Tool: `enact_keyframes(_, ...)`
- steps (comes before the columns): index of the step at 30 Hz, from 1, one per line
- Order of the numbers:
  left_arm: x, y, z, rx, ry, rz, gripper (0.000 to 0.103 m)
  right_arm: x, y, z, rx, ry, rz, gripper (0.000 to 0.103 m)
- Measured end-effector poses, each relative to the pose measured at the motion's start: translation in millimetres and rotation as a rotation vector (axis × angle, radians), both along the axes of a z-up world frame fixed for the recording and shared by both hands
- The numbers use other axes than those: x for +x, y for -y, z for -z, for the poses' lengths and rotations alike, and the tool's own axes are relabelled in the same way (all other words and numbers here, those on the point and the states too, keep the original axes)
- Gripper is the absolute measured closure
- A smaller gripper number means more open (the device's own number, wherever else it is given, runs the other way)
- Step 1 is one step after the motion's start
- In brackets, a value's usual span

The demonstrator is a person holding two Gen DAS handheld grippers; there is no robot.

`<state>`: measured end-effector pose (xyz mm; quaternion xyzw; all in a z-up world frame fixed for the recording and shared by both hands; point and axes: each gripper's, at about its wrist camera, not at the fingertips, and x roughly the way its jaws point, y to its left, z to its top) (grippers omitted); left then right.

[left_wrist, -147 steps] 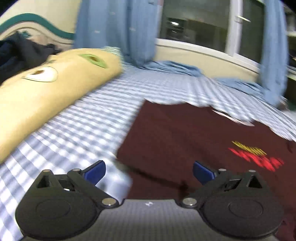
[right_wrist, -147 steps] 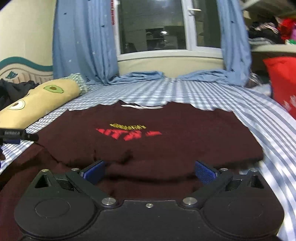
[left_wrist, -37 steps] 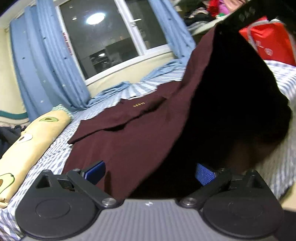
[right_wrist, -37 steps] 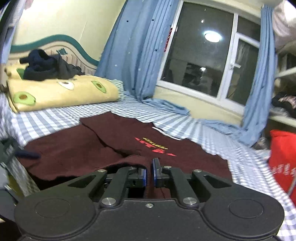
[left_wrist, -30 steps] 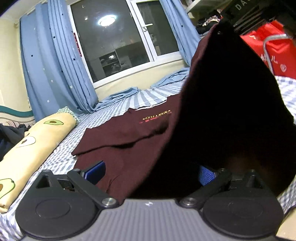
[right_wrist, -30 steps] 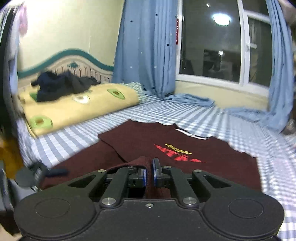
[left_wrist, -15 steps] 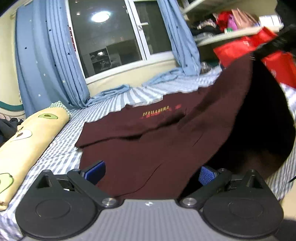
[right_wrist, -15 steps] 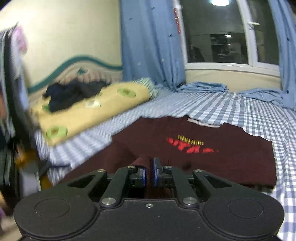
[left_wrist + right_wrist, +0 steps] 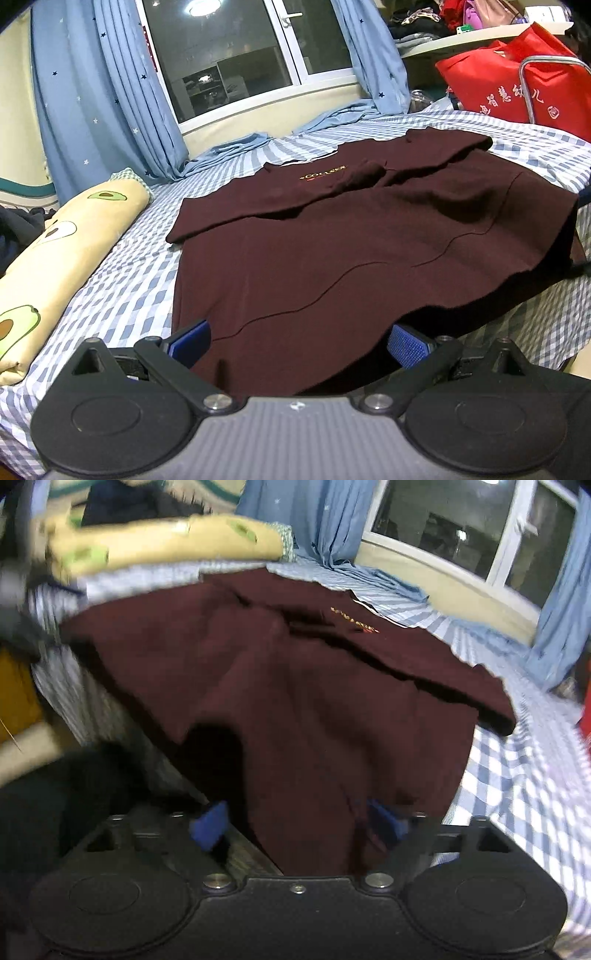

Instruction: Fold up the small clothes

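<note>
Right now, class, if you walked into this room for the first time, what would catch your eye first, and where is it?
First the dark maroon shirt, spread across the blue checked bed sheet, its near edge hanging over the bed's side between the open left gripper. Next, the long yellow avocado-print pillow lying to the shirt's left. Then the bright red bag at far right, beside the blue curtains.

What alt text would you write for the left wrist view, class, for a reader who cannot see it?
A dark red shirt lies spread on a blue checked bed, its near hem between the open left tongs. A yellow avocado-print pillow lies to the left, a red bag at the far right, and a dark window with blue curtains behind.
</note>
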<state>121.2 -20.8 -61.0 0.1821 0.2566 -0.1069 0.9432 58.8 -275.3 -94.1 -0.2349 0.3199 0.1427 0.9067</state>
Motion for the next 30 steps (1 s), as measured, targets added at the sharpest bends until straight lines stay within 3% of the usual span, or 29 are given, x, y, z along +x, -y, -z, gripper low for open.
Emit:
enact_keyframes(5, -0.6, 2.2, 2.3, 0.019, -0.008, -0.004, 0.001, -16.1, -21.6, 45.8, -0.299, 0.122, -0.046, 0.003)
enact_keyframes(12, 3.5, 3.7, 8.0, 0.096, -0.024, -0.058, 0.000, -16.5, -32.0, 92.8, -0.589, 0.232, -0.100, 0.001)
enact_keyframes(14, -0.5, -3.9, 4.7, 0.051, -0.037, -0.050, 0.001, -15.9, -32.2, 101.8, -0.651, 0.263, -0.113, 0.001)
enact_keyframes(18, -11.6, -33.4, -5.7, -0.106, -0.073, -0.054, 0.001, -18.4, -29.3, 102.0, -0.674, 0.308, -0.109, 0.011)
enact_keyframes(21, -8.9, -56.7, -9.9, -0.199, -0.095, -0.128, 0.001, -21.4, -26.4, 100.8, -0.682, 0.339, -0.105, 0.022)
enact_keyframes(27, 14.8, -95.3, -10.9, -0.445, -0.144, -0.293, 0.002, -23.5, -27.2, 95.5, -0.680, 0.352, -0.111, 0.033)
enact_keyframes(28, 20.4, -99.4, -9.1, -0.486, -0.163, -0.308, 0.004, -24.7, -27.2, 94.3, -0.678, 0.349, -0.113, 0.034)
enact_keyframes(29, 25.8, -102.8, -7.0, -0.513, -0.185, -0.317, 0.013, -25.6, -27.5, 94.4, -0.677, 0.346, -0.115, 0.034)
enact_keyframes(30, 32.6, -106.3, -4.0, -0.550, -0.230, -0.318, 0.030, -26.7, -27.3, 93.0, -0.674, 0.345, -0.115, 0.035)
